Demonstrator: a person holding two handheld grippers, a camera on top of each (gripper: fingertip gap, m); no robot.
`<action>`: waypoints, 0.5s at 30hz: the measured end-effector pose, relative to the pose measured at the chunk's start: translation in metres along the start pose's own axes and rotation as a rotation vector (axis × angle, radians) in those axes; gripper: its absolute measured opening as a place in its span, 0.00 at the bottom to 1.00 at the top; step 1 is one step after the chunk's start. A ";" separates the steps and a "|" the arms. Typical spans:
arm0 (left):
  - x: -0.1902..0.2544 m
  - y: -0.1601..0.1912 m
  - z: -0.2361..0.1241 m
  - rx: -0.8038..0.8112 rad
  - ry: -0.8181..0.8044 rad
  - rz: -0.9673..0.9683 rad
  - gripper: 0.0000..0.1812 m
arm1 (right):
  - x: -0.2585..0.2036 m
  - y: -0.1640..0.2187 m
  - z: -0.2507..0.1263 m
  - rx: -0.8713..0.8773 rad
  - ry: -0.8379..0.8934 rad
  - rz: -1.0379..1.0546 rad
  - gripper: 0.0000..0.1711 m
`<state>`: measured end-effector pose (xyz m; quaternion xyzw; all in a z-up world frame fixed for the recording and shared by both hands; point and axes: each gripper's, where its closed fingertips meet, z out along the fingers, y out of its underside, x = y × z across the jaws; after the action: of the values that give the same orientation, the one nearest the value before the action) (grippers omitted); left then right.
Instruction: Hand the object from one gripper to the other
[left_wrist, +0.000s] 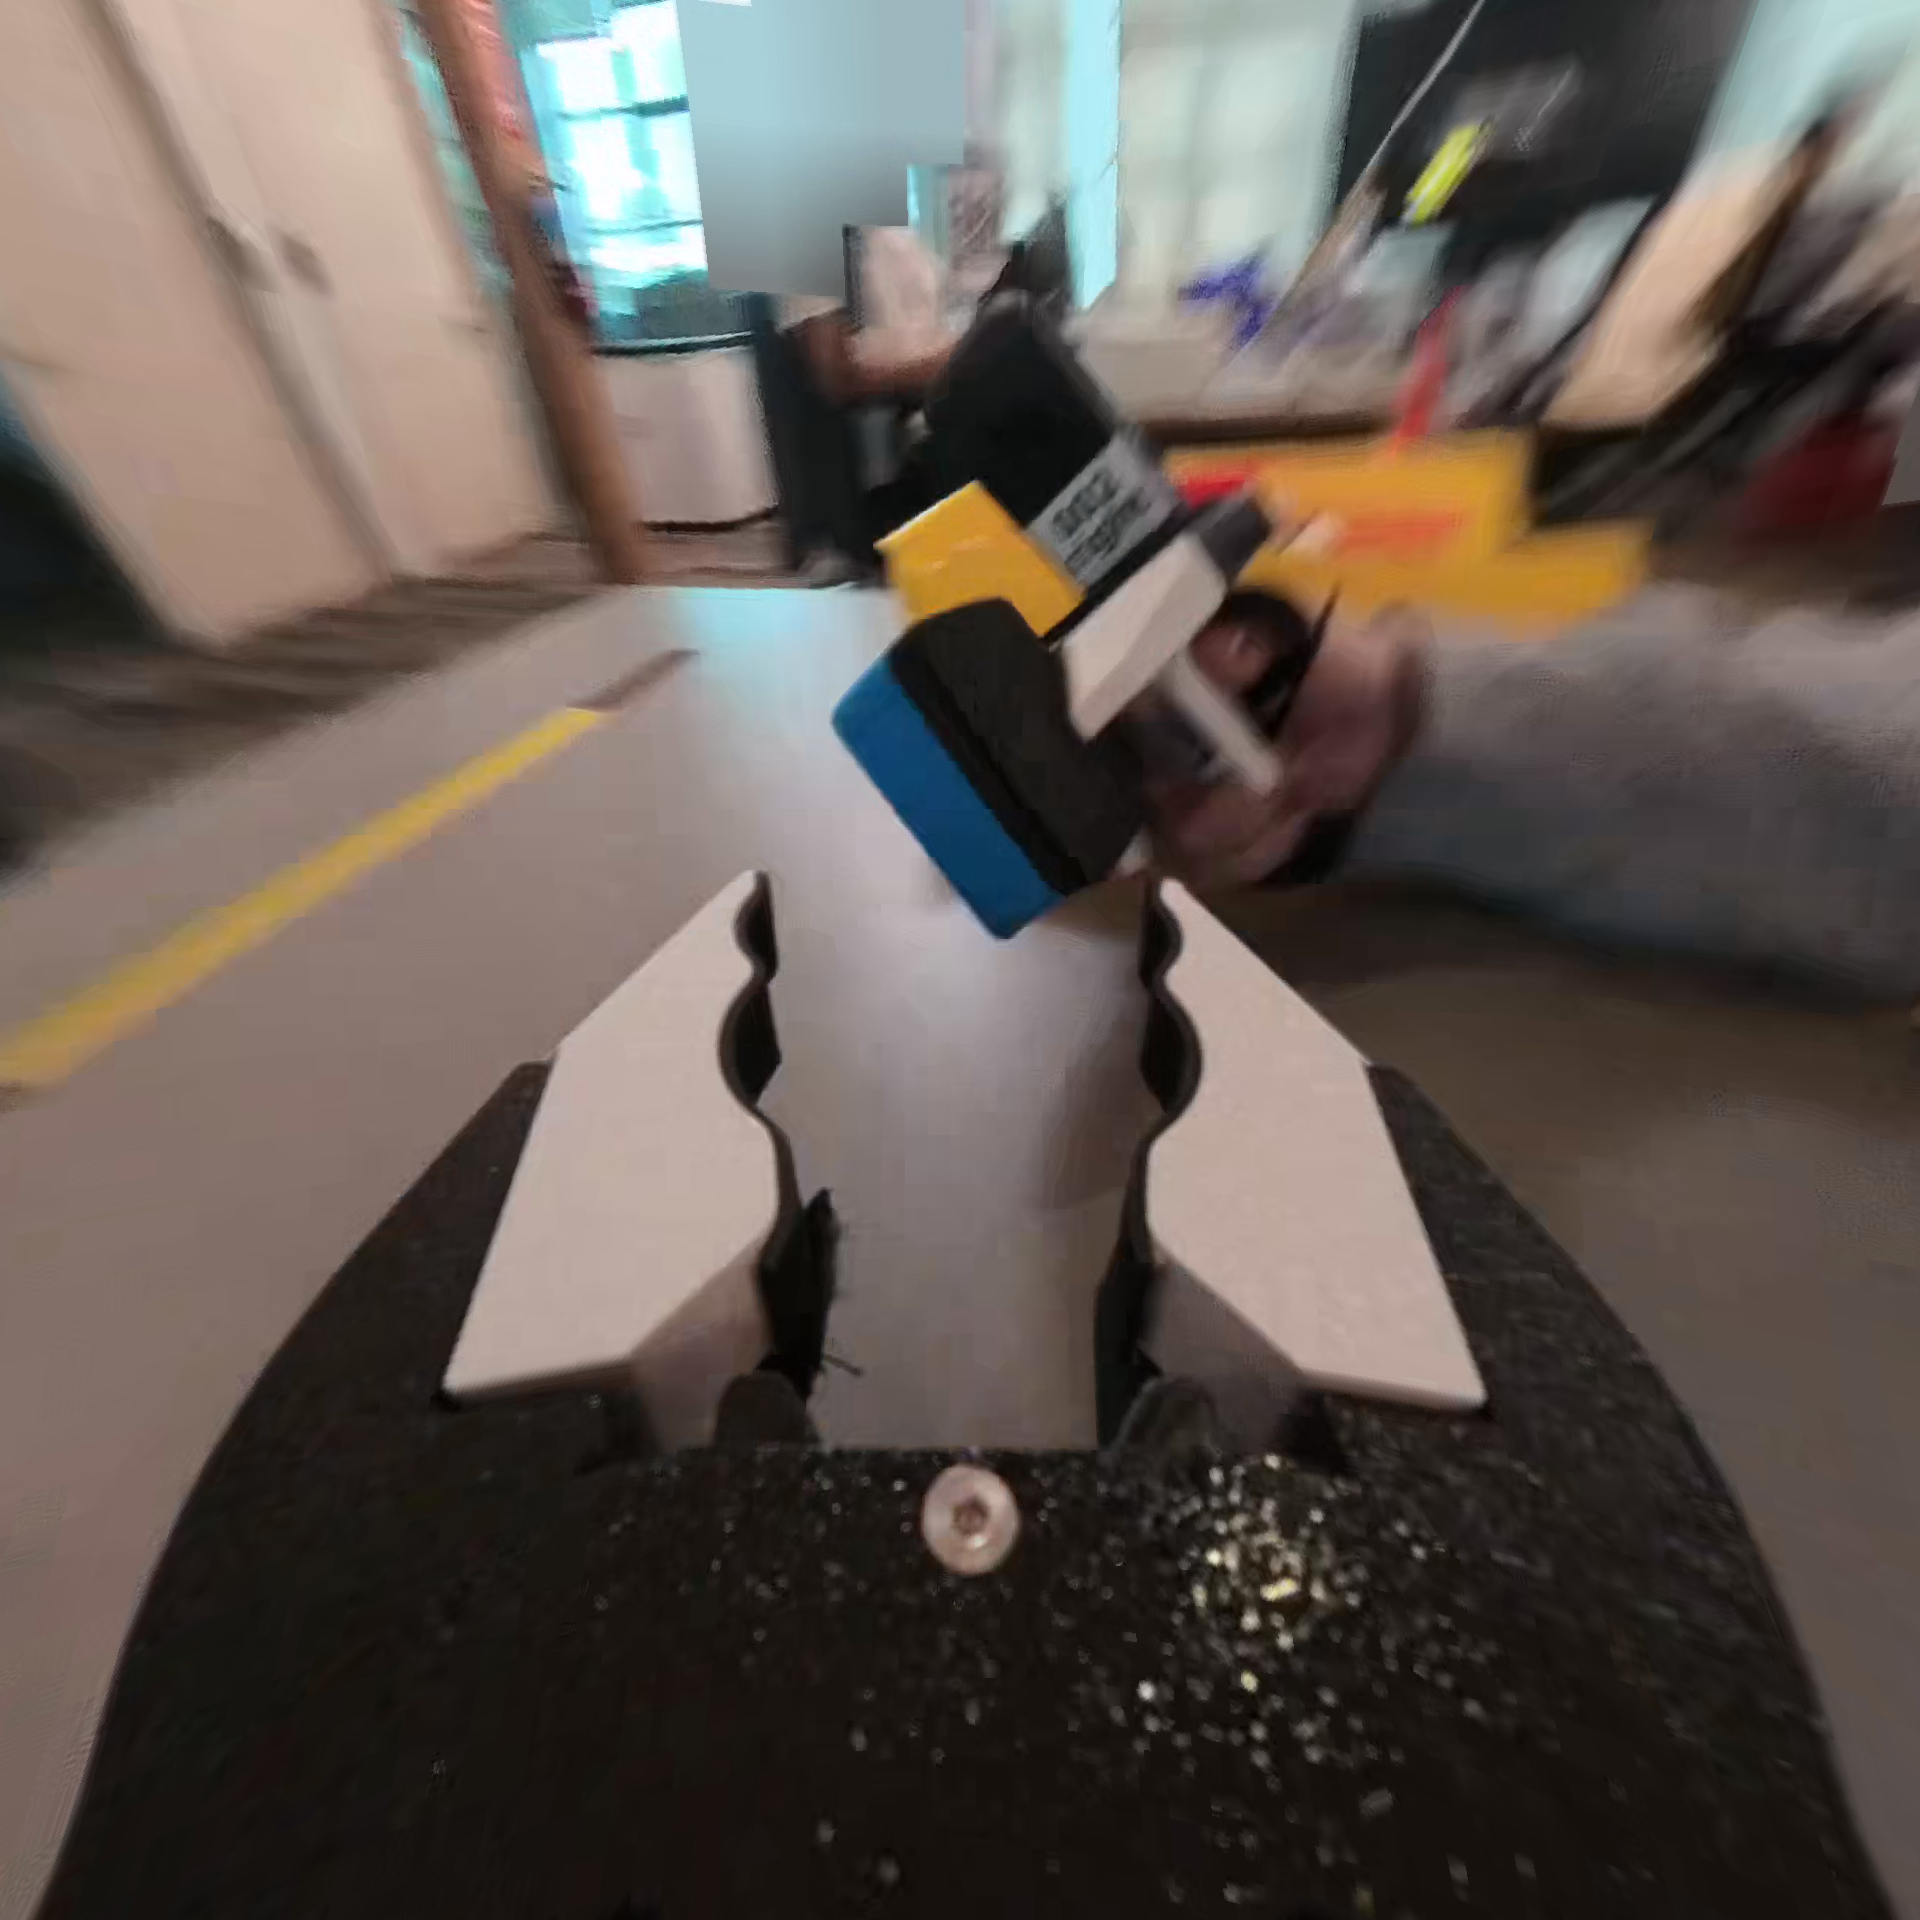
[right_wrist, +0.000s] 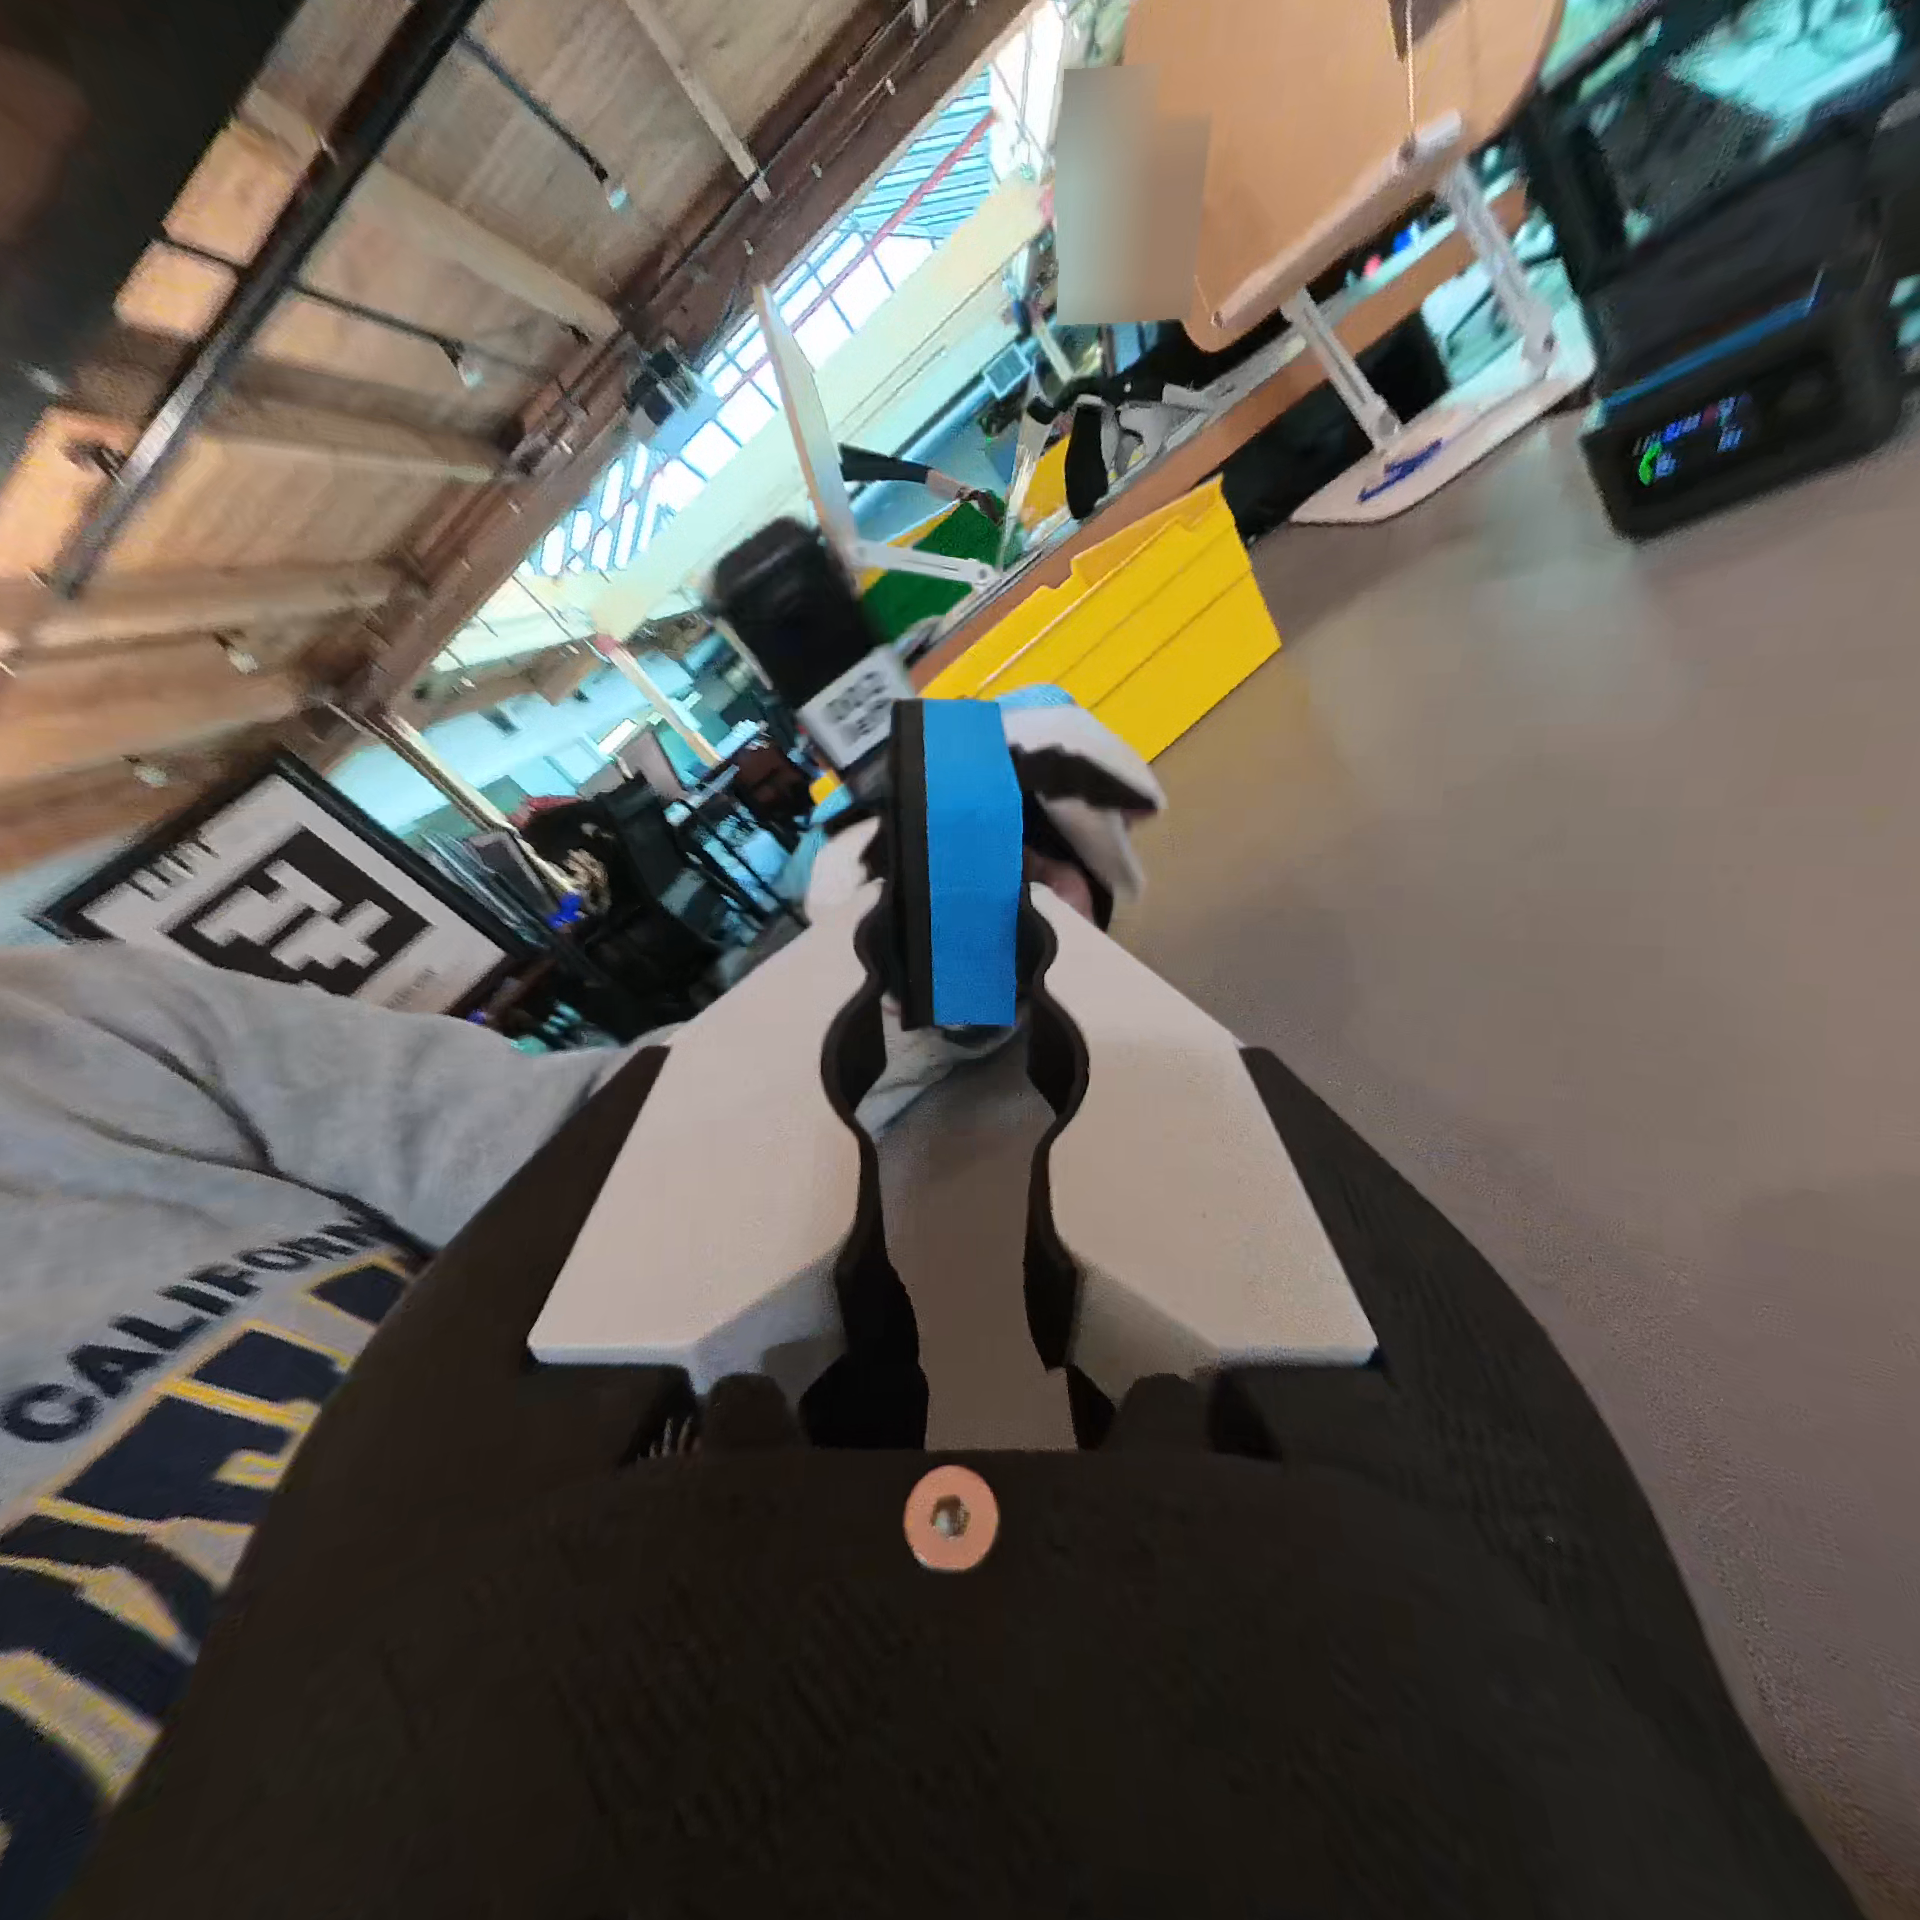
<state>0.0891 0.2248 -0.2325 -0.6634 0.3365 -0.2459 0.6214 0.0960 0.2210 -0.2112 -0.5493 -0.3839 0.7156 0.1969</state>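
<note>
The object is a block with a blue layer and a black layer (right_wrist: 961, 862). My right gripper (right_wrist: 961, 935) is shut on it, the white fingertips pinching its near end, and the block stands upright. In the left wrist view the block (left_wrist: 935, 790) hangs tilted in the air, held by the right gripper's white finger (left_wrist: 1138, 644). My left gripper (left_wrist: 956, 894) is open and empty, with its fingertips just short of the block's lower corner. The left gripper's white fingers (right_wrist: 1091, 800) show right behind the block in the right wrist view.
A hand (left_wrist: 1320, 748) and grey sleeve (left_wrist: 1662, 779) hold the right gripper. Yellow bins (right_wrist: 1143, 623) stand on the grey floor behind. A yellow floor line (left_wrist: 312, 883) runs on the left. A black device with a screen (right_wrist: 1745, 416) stands at the right.
</note>
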 end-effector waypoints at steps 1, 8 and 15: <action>-0.003 0.002 -0.001 -0.052 -0.104 0.203 0.42 | 0.002 0.001 -0.001 -0.002 -0.005 0.068 0.12; 0.001 0.001 0.007 -0.263 -0.400 1.060 0.41 | 0.014 0.020 -0.004 -0.090 0.008 0.284 0.12; -0.005 -0.003 0.008 -0.333 -0.523 1.243 0.14 | 0.018 0.003 -0.002 0.034 0.005 0.279 0.18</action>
<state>0.0919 0.2337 -0.2300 -0.4716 0.5263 0.3785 0.5978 0.0927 0.2322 -0.2250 -0.5956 -0.2914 0.7411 0.1056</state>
